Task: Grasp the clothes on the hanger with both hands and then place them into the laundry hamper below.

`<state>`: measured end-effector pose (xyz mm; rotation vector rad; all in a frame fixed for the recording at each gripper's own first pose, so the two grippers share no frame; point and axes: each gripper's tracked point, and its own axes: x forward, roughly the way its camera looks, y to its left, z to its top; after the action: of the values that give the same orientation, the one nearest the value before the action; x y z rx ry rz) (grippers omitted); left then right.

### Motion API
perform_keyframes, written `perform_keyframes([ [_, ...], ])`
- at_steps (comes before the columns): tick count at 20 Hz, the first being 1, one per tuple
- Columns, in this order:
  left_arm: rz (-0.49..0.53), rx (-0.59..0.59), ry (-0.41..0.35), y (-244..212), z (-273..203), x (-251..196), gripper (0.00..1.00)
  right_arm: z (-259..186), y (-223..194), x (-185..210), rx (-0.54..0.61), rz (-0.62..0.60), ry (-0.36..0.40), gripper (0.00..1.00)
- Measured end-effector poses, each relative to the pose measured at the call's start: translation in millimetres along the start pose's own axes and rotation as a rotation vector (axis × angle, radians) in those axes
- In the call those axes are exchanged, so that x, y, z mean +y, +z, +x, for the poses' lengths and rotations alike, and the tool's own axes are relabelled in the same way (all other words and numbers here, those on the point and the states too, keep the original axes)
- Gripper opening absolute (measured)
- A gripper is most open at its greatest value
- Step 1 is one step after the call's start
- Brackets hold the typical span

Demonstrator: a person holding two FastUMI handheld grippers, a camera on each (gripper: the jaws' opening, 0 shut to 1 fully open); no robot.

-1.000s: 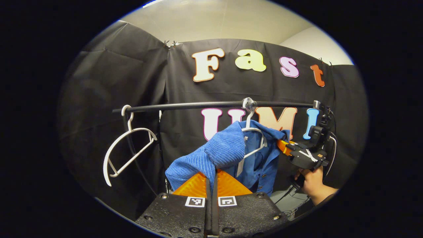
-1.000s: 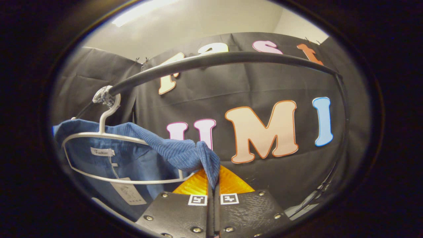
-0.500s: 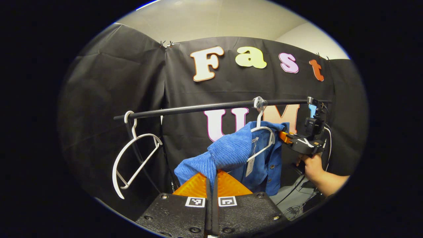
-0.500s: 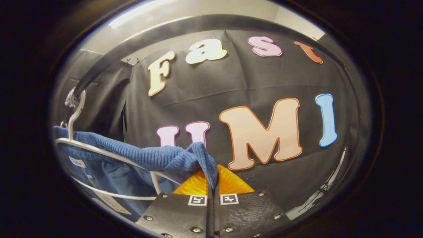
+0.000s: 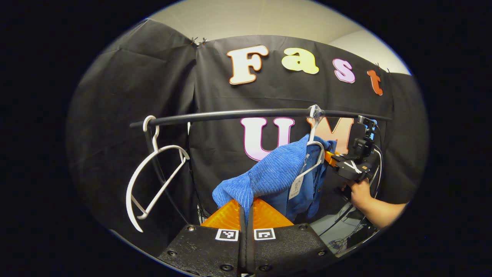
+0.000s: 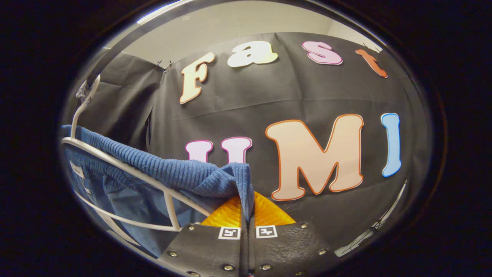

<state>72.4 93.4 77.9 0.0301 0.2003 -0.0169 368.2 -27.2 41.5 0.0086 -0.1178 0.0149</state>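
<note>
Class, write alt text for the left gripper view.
The left hand-held gripper is shut on a blue shirt hanging from a white hanger on a black rail. An empty hanger hangs farther left.

open gap between empty hanger [image 5: 153,173] and shirt [image 5: 276,173] under rail [image 5: 230,114].

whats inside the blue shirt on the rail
A white hanger and a paper tag show inside the blue shirt. The hanger's left shoulder is covered by fabric.
</note>
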Motion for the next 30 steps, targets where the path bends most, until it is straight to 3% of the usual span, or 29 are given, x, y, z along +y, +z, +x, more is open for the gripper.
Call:
perform_keyframes([
  [3, 0.055, 0.034, -0.025, 3, 0, 2, 0.0, -7, 6, 7, -0.015, -0.008, 0.008, 0.0],
  [8, 0.106, 0.024, -0.145, 11, -14, -7, 0.0, -13, 10, 10, -0.055, -0.05, 0.02, 0.04],
  [14, 0.088, -0.026, -0.204, 18, -5, 9, 0.0, 4, -16, 22, 0.031, -0.021, 0.113, 0.01],
  [16, 0.062, -0.033, -0.278, 22, -7, 5, 0.01, 8, -18, 21, 0.066, 0.015, 0.15, 0.01],
  [19, 0.072, -0.018, -0.487, -7, -7, -9, 0.01, 6, -31, 25, 0.14, 0.056, 0.22, 0.01],
  [21, 0.005, 0.005, -0.628, -28, -4, -27, 0.0, 2, -44, 22, 0.187, 0.052, 0.242, 0.01],
  [23, -0.072, -0.018, -0.693, -41, 4, -33, 0.01, -3, -66, 24, 0.248, 0.052, 0.258, 0.01],
  [27, -0.108, -0.018, -0.574, -68, 31, 6, 0.0, -19, -109, 38, 0.373, 0.091, 0.3, 0.01],
  [30, -0.127, -0.057, -0.559, -65, 34, 6, 0.0, -22, -120, 37, 0.392, 0.158, 0.265, 0.01],
])
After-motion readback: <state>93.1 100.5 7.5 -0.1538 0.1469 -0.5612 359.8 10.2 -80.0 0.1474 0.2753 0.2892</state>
